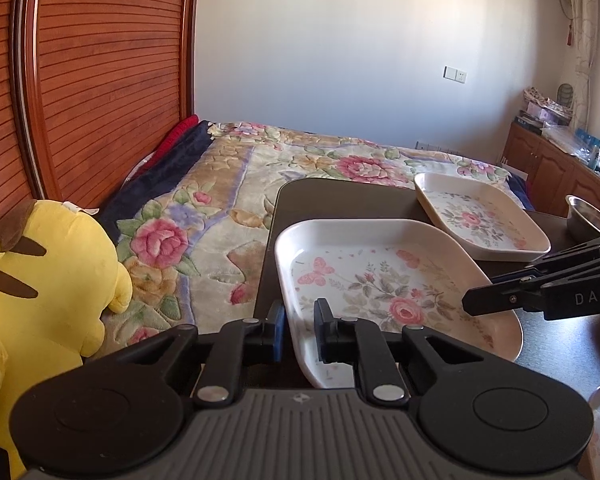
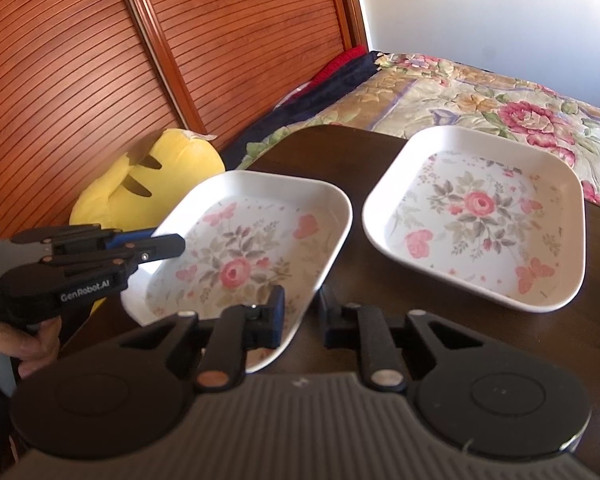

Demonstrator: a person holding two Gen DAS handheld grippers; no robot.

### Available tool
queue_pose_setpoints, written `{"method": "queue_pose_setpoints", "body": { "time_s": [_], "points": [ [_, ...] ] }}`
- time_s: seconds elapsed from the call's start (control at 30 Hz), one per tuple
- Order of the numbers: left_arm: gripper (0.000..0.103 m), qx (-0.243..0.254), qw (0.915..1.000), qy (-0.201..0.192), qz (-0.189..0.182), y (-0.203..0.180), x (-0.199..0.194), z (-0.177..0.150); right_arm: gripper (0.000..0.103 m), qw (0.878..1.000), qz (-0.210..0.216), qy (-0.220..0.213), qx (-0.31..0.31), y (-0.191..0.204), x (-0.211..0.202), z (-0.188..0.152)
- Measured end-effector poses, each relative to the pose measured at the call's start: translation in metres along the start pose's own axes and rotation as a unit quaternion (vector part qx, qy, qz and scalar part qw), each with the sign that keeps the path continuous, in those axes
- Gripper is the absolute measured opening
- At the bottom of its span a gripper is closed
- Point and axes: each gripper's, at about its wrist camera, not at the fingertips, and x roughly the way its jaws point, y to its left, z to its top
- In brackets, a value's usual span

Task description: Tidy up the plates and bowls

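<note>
Two plates on the tabletop (image 2: 352, 152): near plate (image 2: 256, 240) at 9 o'clock of far plate (image 2: 476, 216), apart. Bowl (image 1: 588, 216) at the tabletop's 3 o'clock edge. Bed (image 1: 260, 172) behind at 12 o'clock; plush (image 1: 48, 280) at 9 o'clock.

I count two floral square plates (image 2: 256, 256) (image 2: 476, 216) on the table. One steel bowl (image 1: 590, 218). One yellow plush toy (image 1: 52, 280).
</note>
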Motion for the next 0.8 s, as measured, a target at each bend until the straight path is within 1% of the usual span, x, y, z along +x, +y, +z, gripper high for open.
{"method": "queue_pose_setpoints", "body": {
  "time_s": [0.4, 0.8],
  "points": [
    [0.015, 0.005, 1.0, -0.006, -0.001, -0.008, -0.013, 0.0, 0.019, 1.0, 0.0, -0.016, -0.002, -0.002, -0.017, -0.003],
    [0.015, 0.023, 0.9995, -0.02, -0.011, -0.041, -0.038, 0.001, 0.019, 0.999, -0.006, -0.035, -0.003, -0.008, -0.055, -0.017]
  ]
}}
